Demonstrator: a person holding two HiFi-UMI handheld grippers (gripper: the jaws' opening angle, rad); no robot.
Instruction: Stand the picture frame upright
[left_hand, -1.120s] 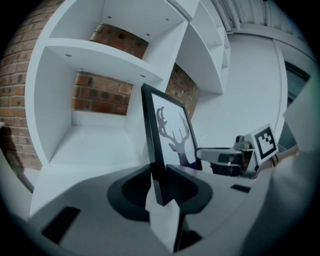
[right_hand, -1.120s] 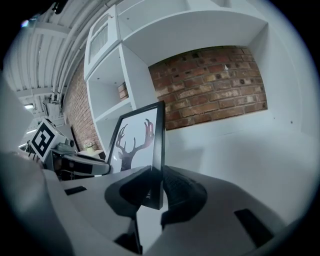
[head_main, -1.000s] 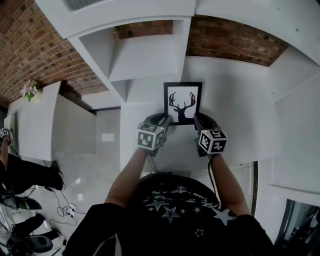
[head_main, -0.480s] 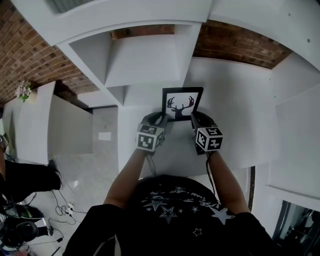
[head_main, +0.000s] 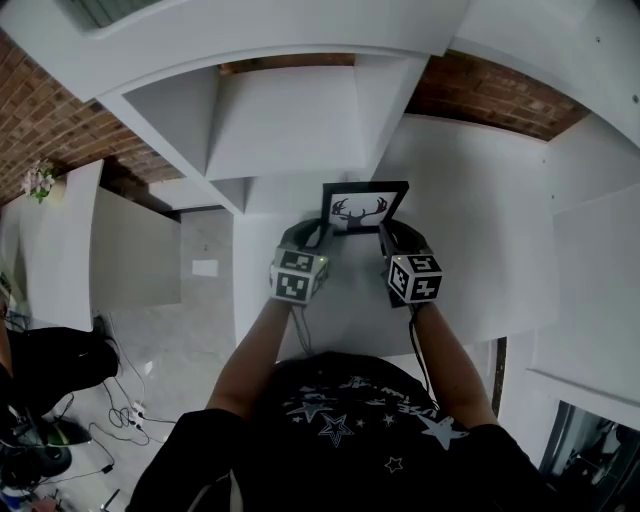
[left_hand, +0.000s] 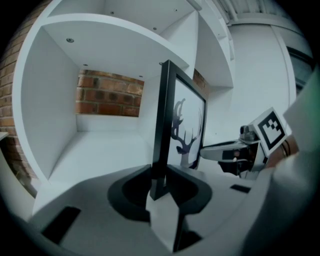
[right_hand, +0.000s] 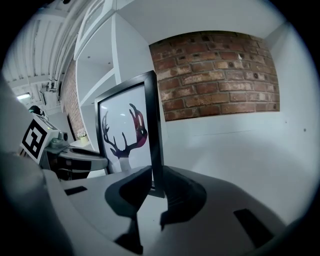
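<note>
Gripping the picture frame (head_main: 364, 207) with both tools. My left tool (head_main: 322, 232) is clenched on the frame's left edge, and its own view shows the black moulding pinched between the jaws near the bottom corner. My right tool (head_main: 388, 233) is clenched the same way on the frame's right edge. The frame stands upright, antler print facing me, low over the white worktop (head_main: 350, 300); I cannot tell if its bottom edge touches. A brick wall (right_hand: 215, 75) is behind the frame. An open white shelf compartment (left_hand: 100, 145) lies to the frame's left. Flowers (head_main: 38, 182) sit well off to the frame's left. Cables (head_main: 125, 415) lie on the floor (head_main: 190, 330), left of the frame and nearer me.
</note>
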